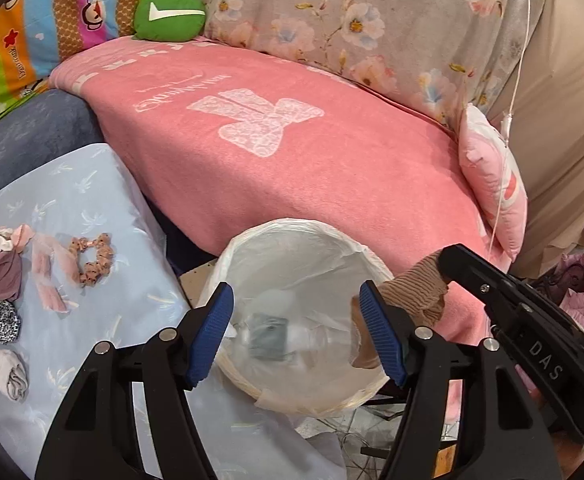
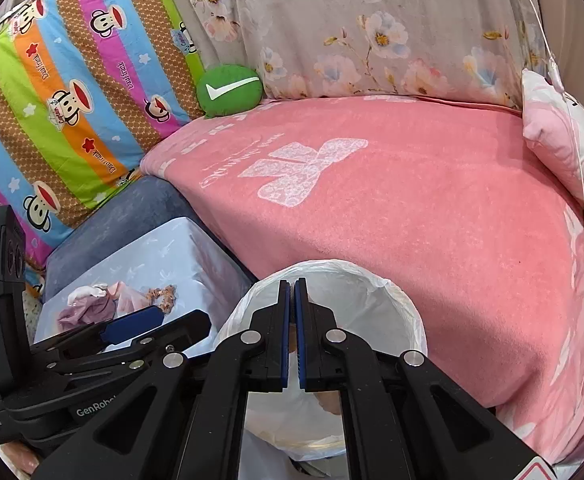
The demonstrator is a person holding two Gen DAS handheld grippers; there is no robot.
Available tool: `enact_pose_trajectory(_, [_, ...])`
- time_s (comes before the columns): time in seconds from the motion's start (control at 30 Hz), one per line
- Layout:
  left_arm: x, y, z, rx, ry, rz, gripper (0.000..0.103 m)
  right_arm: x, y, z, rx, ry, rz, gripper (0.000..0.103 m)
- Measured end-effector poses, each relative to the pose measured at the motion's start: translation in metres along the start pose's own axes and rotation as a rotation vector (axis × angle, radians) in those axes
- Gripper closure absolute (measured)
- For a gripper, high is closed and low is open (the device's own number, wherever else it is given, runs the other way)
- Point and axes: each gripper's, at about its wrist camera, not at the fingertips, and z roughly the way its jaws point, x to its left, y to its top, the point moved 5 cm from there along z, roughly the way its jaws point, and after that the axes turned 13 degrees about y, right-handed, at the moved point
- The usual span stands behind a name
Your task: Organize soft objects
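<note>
Right fingers (image 1: 445,268) pinch tan sock (image 1: 411,292) beside spread left fingers (image 1: 383,340).

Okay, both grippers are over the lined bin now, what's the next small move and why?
Probably open the right gripper: it is shut on a tan ribbed sock hanging over the bag-lined bin, while the left gripper already stands open and empty, so the sock should drop in.

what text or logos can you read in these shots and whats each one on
"DAS": right gripper, on its black body.
"GenRobo", cut off: left gripper body; the small label below it is too small to read.
"Paul Frank": striped monkey sheet, repeated.
White check mark: green cushion.
Script above the bow print on the pink blanket: not legible.
</note>
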Motion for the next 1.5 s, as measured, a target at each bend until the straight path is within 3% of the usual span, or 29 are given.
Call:
enact_pose_trajectory(0.4, [0.023, -0.003, -0.003, -0.019, 0.068, -0.041, 0.04, 0.012, -0.005, 0.008, 0.016, 0.015, -0.007, 0.091])
enact_pose_trajectory(0.47, [0.029, -0.005, -0.004, -0.021, 0.074, -0.052, 0.04, 0.017, -0.008, 0.01, 0.021, 0.021, -0.012, 0.086])
enact_pose_trajectory(0.97, [0.084, -0.018, -0.018, -0.029, 0.155, -0.155, 0.04, 0.066, -0.021, 0.033, 0.079, 0.087, -0.076, 0.076])
enact_pose_trajectory(1.5, [0.168, -0.05, -0.037, -0.033, 0.306, -0.28, 0.026, 0.135, -0.047, 0.058, 0.149, 0.156, -0.165, 0.056])
